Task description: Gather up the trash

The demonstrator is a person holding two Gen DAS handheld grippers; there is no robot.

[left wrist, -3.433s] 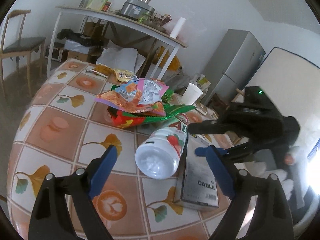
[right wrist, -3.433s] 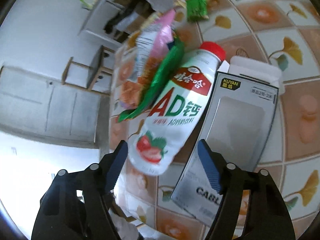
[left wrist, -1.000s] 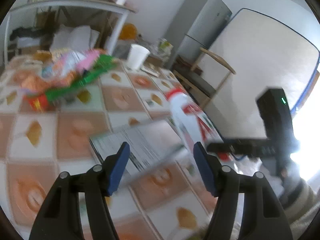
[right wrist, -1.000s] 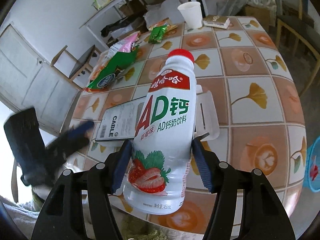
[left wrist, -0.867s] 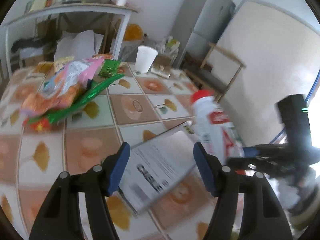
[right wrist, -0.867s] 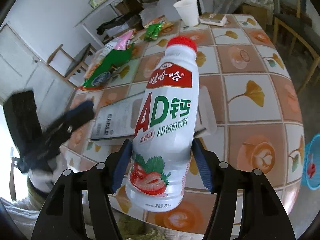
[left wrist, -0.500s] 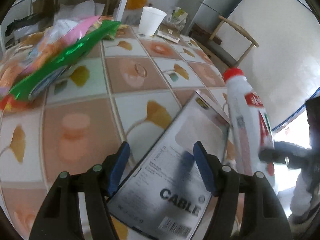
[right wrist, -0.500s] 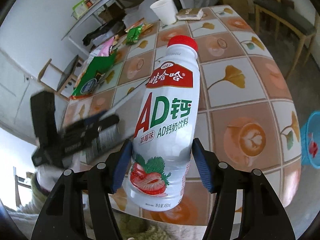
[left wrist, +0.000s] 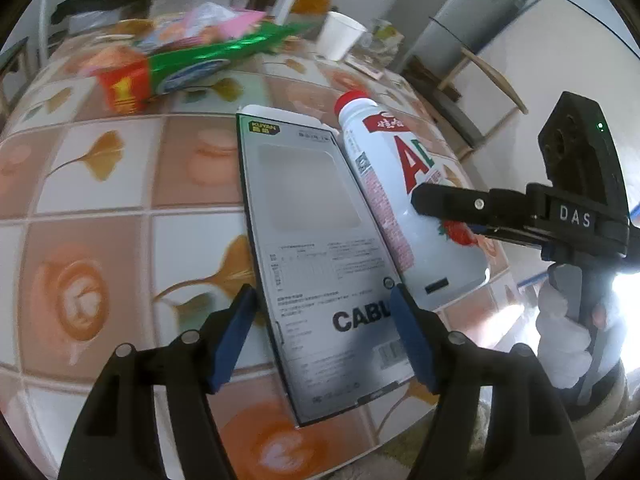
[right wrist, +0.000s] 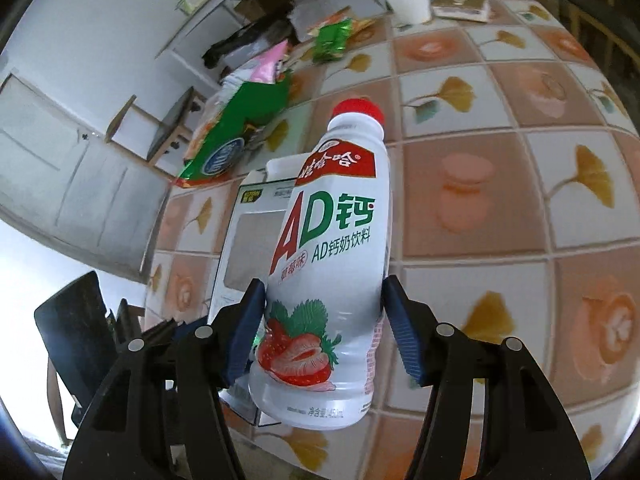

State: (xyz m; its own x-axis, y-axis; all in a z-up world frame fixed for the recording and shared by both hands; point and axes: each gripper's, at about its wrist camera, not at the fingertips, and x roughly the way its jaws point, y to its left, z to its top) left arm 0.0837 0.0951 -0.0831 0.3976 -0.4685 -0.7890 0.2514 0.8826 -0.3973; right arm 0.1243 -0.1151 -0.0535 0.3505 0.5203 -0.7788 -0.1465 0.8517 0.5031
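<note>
Cable box (left wrist: 316,248) lies flat on counter (left wrist: 100,184), straddled by left gripper (left wrist: 324,332), jaws just widened, not yet clamped. Bottle (right wrist: 328,276) is gripped by right gripper (right wrist: 324,324), off counter. Next: box to be pinched, prob. lifted.

A glossy white plastic bottle (right wrist: 328,264), a matt grey cardboard cable box (left wrist: 316,248), shiny foil snack wrappers (left wrist: 188,64), and a smooth glossy tiled tabletop (left wrist: 100,208).
</note>
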